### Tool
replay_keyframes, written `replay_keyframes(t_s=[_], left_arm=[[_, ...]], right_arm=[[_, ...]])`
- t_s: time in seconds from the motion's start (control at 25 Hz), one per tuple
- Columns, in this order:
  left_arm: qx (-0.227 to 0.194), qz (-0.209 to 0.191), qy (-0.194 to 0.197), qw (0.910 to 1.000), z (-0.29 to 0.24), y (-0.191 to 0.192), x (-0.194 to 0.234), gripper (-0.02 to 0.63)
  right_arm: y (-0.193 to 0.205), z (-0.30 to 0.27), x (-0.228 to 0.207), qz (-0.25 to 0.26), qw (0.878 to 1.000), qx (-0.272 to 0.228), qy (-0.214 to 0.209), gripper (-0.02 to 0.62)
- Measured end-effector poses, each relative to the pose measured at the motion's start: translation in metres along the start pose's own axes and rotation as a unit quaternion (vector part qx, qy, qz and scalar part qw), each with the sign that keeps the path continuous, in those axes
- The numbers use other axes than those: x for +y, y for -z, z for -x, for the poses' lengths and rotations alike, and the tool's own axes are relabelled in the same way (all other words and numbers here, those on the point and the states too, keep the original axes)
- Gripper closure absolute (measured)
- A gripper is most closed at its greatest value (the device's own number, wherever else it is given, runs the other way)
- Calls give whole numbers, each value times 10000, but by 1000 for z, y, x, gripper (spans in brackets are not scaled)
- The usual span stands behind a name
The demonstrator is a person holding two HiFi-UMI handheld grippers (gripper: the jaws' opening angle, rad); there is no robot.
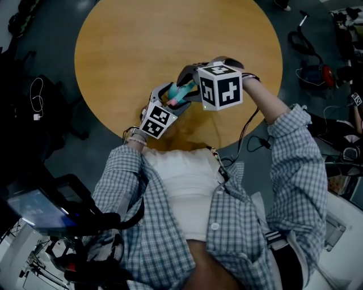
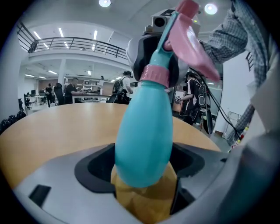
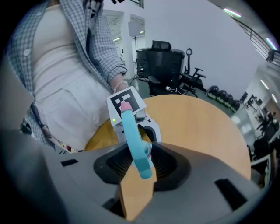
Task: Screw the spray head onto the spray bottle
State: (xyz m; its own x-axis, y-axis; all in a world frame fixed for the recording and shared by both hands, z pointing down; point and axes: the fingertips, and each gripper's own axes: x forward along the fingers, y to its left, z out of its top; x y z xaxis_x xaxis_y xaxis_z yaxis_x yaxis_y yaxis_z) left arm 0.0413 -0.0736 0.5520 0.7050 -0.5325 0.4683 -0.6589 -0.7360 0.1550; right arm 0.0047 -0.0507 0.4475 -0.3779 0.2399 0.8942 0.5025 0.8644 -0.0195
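My left gripper clamped on spray bottle base, neck pointing up and away, right gripper pinching the spray head

My head view is dim, with only the round table glowing warm. In my left gripper view, ceiling lights flare white and the spray bottle looms soft. Both gripper views bend at the edges into black corners.
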Motion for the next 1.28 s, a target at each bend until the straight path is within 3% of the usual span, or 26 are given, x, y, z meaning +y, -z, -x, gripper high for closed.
replay_keyframes(t_s=[0.16,0.32,0.48,0.6,0.68,0.84,0.96,1.16,1.24,1.28], left_arm=[[-21,28,-10,10000,-2,-1,-2,218],[-5,60,-79,10000,-3,0,-2,218],[-8,133,-187,9997,-4,0,-1,218],[-30,162,-314,9994,-2,-5,0,218],[-62,191,-336,9992,-3,-3,0,218],[-74,209,-306,9993,-4,-4,0,218],[-62,223,-288,9993,-5,-2,0,218],[-66,205,-231,9995,-5,-2,-2,218],[-57,149,-189,9997,-3,-5,-2,218],[-57,128,-163,9998,-2,-4,-2,218]], right_arm=[[2,2,-3,-906,9950,110,396,472],[4,2,-8,-2122,9734,199,845,472],[10,4,-14,-3671,9229,162,1152,472],[15,7,-18,-4531,8810,-140,1358,472],[12,10,-17,-4516,8784,-237,1543,472],[5,10,-16,-3358,9184,-67,2092,471],[1,7,-14,-2796,9351,-211,2168,458],[-19,30,-9,-2726,9314,-1263,2056,393],[-30,61,-12,-2577,9183,-2032,2213,393],[-31,81,-17,-2555,9050,-2435,2373,393]])
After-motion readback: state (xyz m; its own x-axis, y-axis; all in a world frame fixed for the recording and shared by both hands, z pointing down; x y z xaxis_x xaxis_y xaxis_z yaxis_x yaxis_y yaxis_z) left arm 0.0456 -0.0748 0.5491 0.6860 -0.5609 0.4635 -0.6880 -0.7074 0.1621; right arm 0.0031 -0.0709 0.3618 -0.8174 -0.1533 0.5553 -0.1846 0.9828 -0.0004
